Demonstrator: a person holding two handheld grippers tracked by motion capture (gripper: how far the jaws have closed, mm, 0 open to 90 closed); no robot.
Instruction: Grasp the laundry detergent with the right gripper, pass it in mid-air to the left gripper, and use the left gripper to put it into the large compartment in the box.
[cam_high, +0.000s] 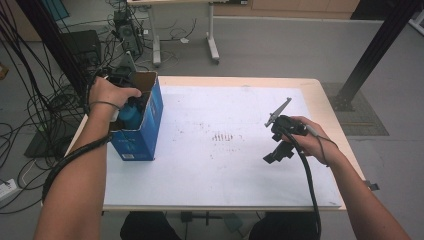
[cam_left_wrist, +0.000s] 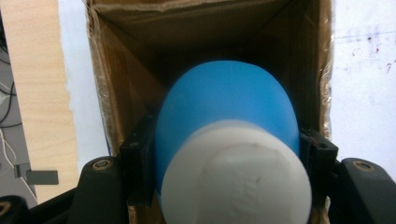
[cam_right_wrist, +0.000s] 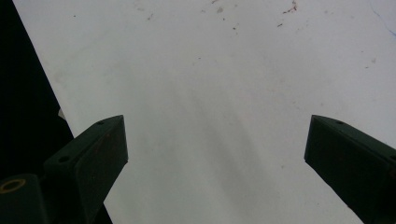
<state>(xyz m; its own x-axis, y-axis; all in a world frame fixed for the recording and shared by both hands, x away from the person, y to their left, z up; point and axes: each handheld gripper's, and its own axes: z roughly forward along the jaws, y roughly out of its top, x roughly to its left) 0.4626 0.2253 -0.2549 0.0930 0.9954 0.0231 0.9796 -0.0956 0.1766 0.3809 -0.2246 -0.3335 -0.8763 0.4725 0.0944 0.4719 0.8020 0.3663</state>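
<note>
You're holding the left gripper (cam_left_wrist: 224, 186) down in the open top of the tall blue cardboard box (cam_high: 142, 132) w/ a brown inside, at the left of the high view. In the left gripper view its black jaws are clamping either side of a round blue plastic bottle w/ a white cap (cam_left_wrist: 229, 140), which is sitting centre-frame, cap toward the camera, body pointing into the box's brown interior. In the high view a bit of that blue bottle (cam_high: 129, 112) is peeking out just under your left hand (cam_high: 111, 92), at the box's opening.

The box is standing upright on the white sheet-covered table (cam_high: 225, 170), near the sheet's left edge (the light wood rim is showing just beyond it).

You're keeping the right gripper (cam_high: 275, 150) at the right of the high view, well apart from the box, above the bare sheet. In the right gripper view its jaws are standing wide, one at lower left, one at lower right, nothing btw them but the stained white surface.
</note>
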